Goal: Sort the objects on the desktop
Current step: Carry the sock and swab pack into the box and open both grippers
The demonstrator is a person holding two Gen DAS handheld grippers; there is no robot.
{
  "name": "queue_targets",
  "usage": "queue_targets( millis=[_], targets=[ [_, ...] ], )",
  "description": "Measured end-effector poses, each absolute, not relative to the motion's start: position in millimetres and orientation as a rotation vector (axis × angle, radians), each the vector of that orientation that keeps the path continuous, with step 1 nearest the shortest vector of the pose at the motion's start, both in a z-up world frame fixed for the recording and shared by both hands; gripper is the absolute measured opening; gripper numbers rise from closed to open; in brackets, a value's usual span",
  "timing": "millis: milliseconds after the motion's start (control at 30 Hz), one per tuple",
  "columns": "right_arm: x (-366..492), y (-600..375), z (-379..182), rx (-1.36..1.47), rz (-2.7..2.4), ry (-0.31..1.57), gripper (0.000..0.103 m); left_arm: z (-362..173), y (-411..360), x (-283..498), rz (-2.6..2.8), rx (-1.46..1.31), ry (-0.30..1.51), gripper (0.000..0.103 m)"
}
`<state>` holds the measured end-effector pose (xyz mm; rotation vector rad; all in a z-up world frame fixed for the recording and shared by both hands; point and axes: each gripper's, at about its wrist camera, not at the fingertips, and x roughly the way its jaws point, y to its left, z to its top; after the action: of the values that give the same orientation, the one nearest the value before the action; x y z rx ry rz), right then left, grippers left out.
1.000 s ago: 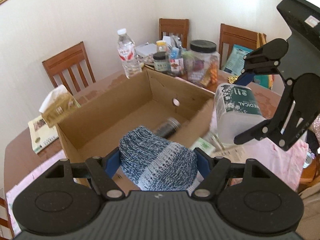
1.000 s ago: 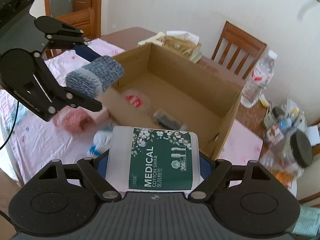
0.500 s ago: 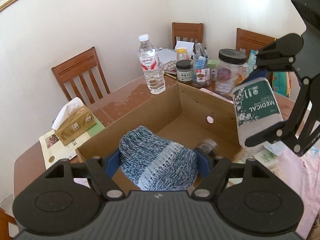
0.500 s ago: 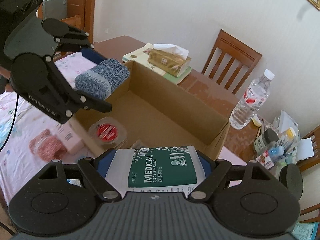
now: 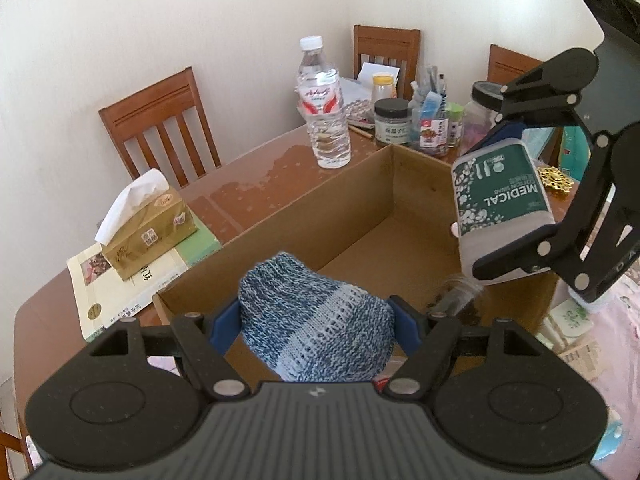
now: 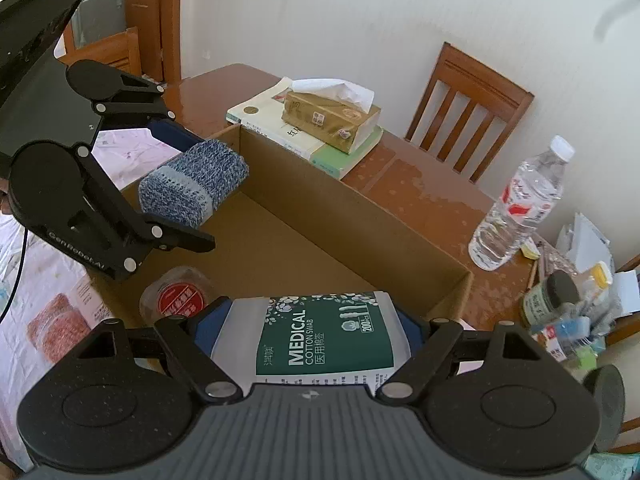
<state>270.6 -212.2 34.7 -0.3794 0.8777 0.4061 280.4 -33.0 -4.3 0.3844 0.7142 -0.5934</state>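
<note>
Two grippers above cardboard box [image 6: 304,216]: left gripper [image 5: 316,316] clamps knit roll [image 5: 316,320], right gripper [image 6: 316,332] clamps cotton swab pack [image 6: 324,336], both lengthwise forward.

1 open brown cardboard box [image 5: 344,216] stands on the brown wooden desk [image 5: 248,184]. Over it are 2 black claws, left [image 5: 316,320] and right [image 6: 320,334], holding 1 blue knitted roll [image 5: 312,320] and 1 green-labelled cotton swab pack [image 6: 320,336]. Behind the box: 1 clear plastic water bottle [image 5: 324,108], 1 gold tissue box [image 5: 148,224], 3 wooden chairs [image 5: 160,120].
</note>
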Motion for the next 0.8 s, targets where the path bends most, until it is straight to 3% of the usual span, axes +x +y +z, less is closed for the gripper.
queue_targets(
  millis=[533, 800],
  targets=[
    [302, -206, 12, -0.344, 0.390, 0.926, 0.087, -26, -26, 309, -0.588, 0.368, 0.766, 0.077],
    [288, -215, 16, -0.324, 0.361, 0.934, 0.090, -29, -29, 313, -0.548, 0.374, 0.769, 0.089]
  ],
)
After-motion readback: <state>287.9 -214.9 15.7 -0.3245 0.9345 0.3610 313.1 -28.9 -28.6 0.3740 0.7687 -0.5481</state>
